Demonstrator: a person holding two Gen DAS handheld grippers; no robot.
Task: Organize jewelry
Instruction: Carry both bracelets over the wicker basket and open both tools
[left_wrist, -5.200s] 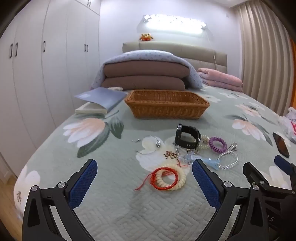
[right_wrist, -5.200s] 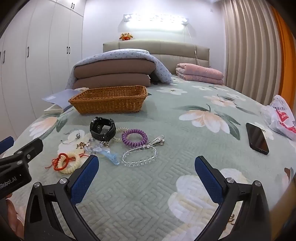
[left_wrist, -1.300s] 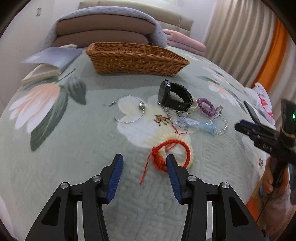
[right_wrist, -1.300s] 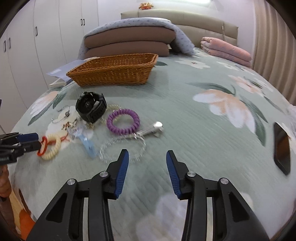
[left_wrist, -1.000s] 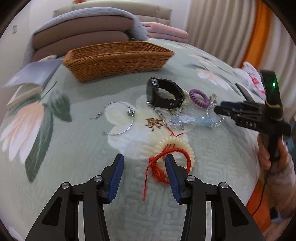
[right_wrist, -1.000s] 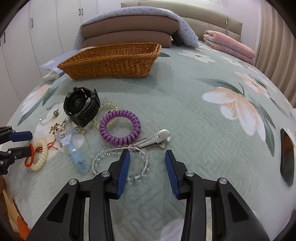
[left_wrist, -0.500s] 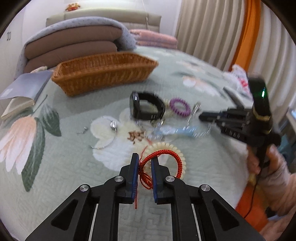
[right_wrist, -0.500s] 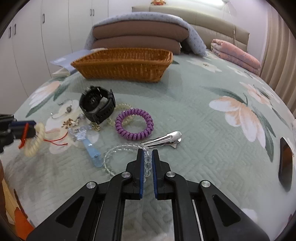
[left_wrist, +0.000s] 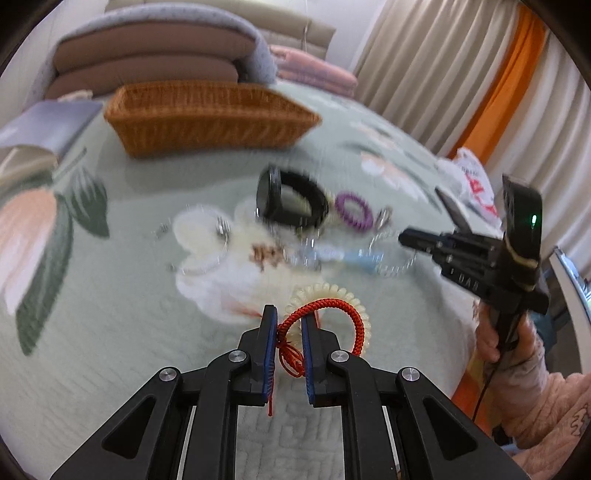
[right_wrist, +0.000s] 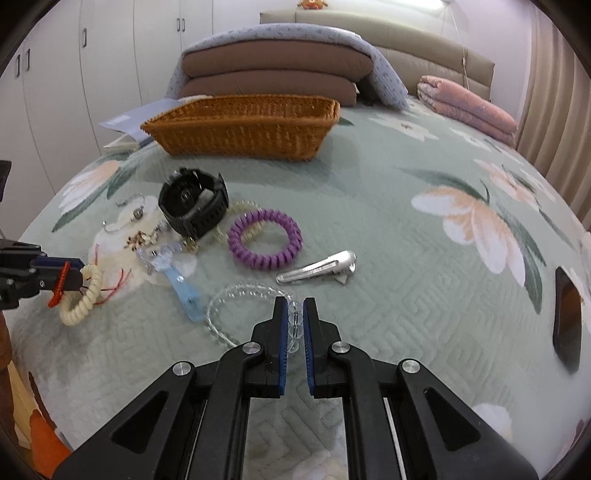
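Observation:
My left gripper is shut on the red braided cord bracelet near its knot. A cream coil hair tie sits looped with the red cord just behind the pads. In the right wrist view my right gripper is shut on the clear bead bracelet, whose far arc still lies on the bedspread. Beyond them lie a black watch, a purple coil tie, a silver hair clip and a pale blue clip. The wicker basket stands farther back.
A black phone lies at the right edge of the bed. A book rests left of the basket, with stacked pillows behind it. A thin silver chain and small charms lie left of the watch. A hand holds the right gripper's handle.
Both grippers have gone from part open to shut, the left on the red cord bracelet and the right on the clear bead bracelet. The left view has since tilted a little and blurred.

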